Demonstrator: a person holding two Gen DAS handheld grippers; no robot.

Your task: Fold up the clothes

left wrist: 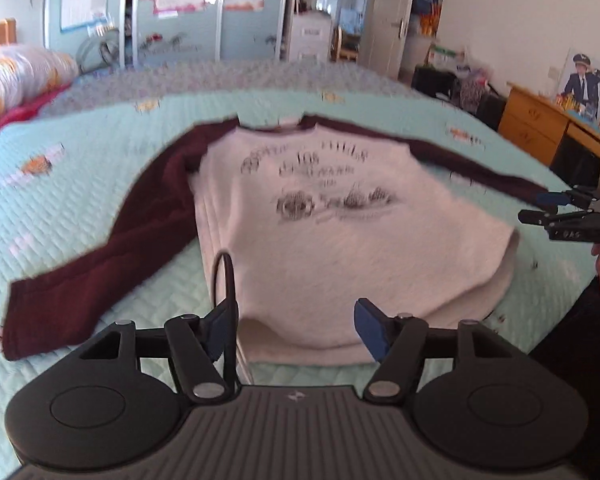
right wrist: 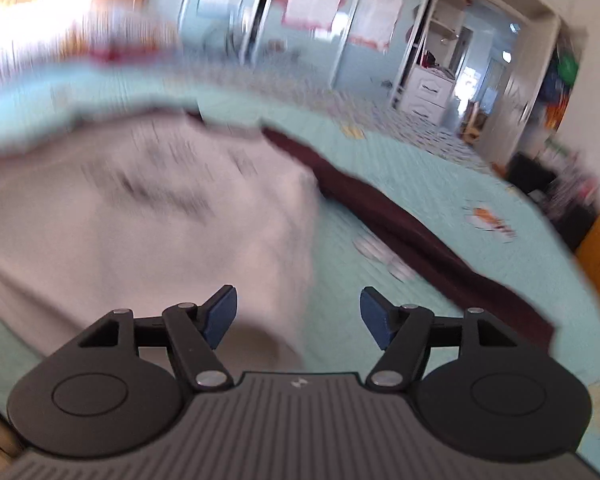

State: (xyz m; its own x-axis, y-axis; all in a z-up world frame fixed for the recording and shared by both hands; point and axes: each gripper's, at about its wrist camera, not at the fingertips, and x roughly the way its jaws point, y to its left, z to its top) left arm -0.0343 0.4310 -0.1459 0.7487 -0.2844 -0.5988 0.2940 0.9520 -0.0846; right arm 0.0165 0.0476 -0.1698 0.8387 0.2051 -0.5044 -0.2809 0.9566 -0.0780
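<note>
Shirt (left wrist: pixel 300 232) lies flat on the bed (left wrist: pixel 100 168).
Left gripper (left wrist: pixel 296 328) and right gripper (right wrist: pixel 298 316) hover at lower frame, fingers apart, holding nothing.

Sweatshirt print (left wrist: pixel 316 184) blurred, illegible in both views

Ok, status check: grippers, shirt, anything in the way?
Left gripper open, empty; right gripper open, empty. Shirt flat on bedspread, sleeves spread, unfolded. Nothing on it.
</note>
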